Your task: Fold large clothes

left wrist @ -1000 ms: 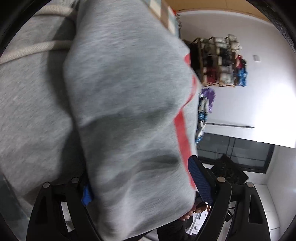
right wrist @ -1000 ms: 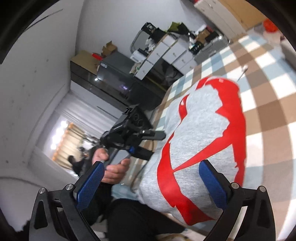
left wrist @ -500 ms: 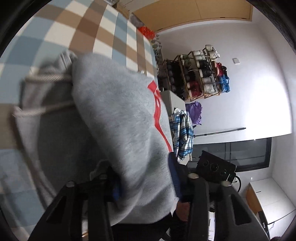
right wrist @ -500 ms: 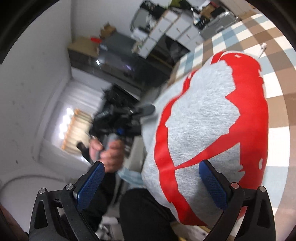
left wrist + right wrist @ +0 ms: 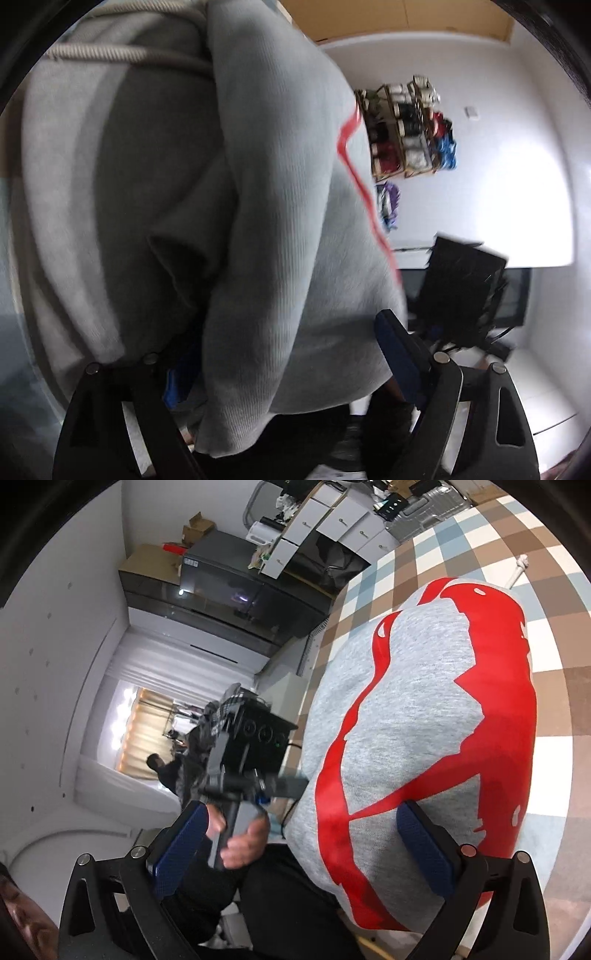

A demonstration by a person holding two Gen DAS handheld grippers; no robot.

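A grey hoodie (image 5: 280, 221) with a cream drawstring (image 5: 122, 55) fills the left wrist view, lying doubled over. My left gripper (image 5: 288, 369) has its jaws opening wide, and a thick fold of the hoodie bulges between them; the left pad is half hidden under cloth. In the right wrist view the hoodie (image 5: 406, 720) shows its big red print (image 5: 498, 701) and rests on a brown, blue and white checked cover (image 5: 517, 546). My right gripper (image 5: 301, 845) stands open at the hoodie's near edge, its right finger over the cloth, gripping nothing. A hand (image 5: 240, 842) holds the left gripper's handle.
A shoe rack (image 5: 406, 136) stands against the white wall beyond the hoodie. Dark cabinets (image 5: 229, 587) and white drawer units (image 5: 332, 520) line the far side. A curtained window (image 5: 147, 720) is at left. The person's dark trousers (image 5: 295, 904) are close below.
Half a second ago the left jaws were pinched narrow on the hoodie fold, seen from farther back; now they stand wide and close against the cloth. The right view turned slightly early on.
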